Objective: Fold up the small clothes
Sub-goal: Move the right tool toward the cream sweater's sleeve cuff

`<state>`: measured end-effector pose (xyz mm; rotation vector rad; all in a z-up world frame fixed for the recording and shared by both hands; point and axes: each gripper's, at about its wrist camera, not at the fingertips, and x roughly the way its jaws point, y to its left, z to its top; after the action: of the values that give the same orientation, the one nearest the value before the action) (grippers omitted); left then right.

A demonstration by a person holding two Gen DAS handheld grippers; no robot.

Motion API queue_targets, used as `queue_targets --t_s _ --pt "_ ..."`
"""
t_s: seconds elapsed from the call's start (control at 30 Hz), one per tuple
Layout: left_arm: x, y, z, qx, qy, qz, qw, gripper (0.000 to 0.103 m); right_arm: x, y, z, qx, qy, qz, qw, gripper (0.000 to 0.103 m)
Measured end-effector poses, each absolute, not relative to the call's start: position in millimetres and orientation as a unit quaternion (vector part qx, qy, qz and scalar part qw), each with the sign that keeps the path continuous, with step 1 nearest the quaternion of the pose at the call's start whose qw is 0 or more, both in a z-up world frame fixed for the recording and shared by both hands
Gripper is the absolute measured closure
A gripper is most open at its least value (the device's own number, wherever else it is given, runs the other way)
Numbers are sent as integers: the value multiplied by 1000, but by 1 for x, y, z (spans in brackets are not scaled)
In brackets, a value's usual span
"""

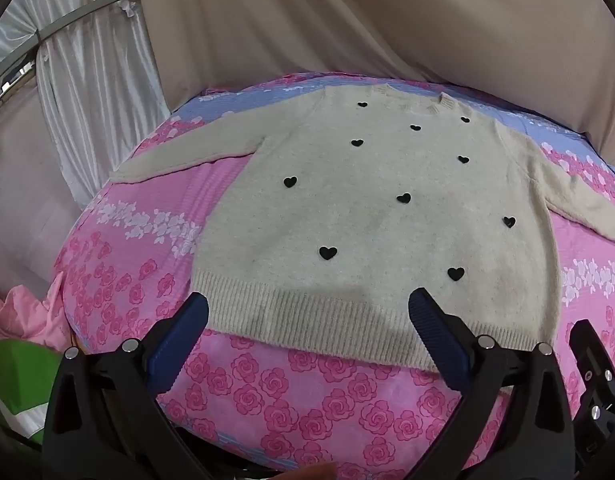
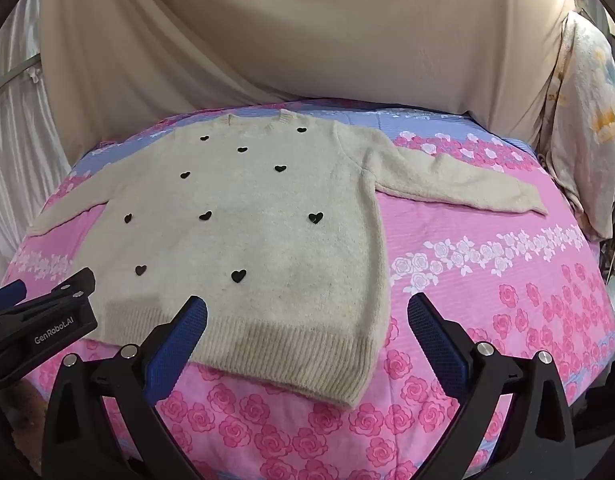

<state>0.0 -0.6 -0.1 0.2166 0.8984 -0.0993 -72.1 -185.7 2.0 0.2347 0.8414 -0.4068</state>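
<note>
Sweater laid flat on the bed, both grippers hovering at the hem

Cream fuzzy sweater (image 2: pixel 243 216) with little black hearts (image 2: pixel 238 275) is spread face-up on a bed (image 2: pixel 487 280) with a pink rose-print sheet that has a blue band along the far side. Its long axis runs from the near edge toward the back: the ribbed hem (image 2: pixel 291 344) points at the cameras and the neckline (image 2: pixel 259 119) points away, toward the beige drape (image 2: pixel 307 40) hanging behind the bed. Both sleeves stick out sideways, the right sleeve (image 2: pixel 459 184) lying flat on the sheet and angling a bit toward the near side, the left sleeve (image 1: pixel 179 152) doing the same on the other side.

Left hand-held gripper (image 1: pixel 307 312) has its blue-padded fingers spread wide, nothing between them, sitting just at the hem over the left half of the sweater. Whether the pads touch the knit, I can't tell. Right hand-held gripper (image 2: pixel 307 316) is also wide open and empty, with its left finger (image 2: pixel 179 336) over the hem and the right finger (image 2: pixel 439 340) over bare sheet, so it straddles the sweater's lower right corner.

In the right wrist view the left gripper's body shows at the left edge, and you can read "GenRobot.AI" (image 2: pixel 53 331) printed on it in white. A patterned blanket (image 2: pixel 583 128) hangs at the far right, and a white curtain (image 1: pixel 87 80) hangs off to the left.
</note>
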Motion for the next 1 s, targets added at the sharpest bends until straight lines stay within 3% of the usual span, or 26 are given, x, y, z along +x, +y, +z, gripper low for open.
queue_targets --t_s 1.0 --pt "0 -44 -16 117 446 -77 884 5 -99 -257 -26 161 429 -249 853 5"
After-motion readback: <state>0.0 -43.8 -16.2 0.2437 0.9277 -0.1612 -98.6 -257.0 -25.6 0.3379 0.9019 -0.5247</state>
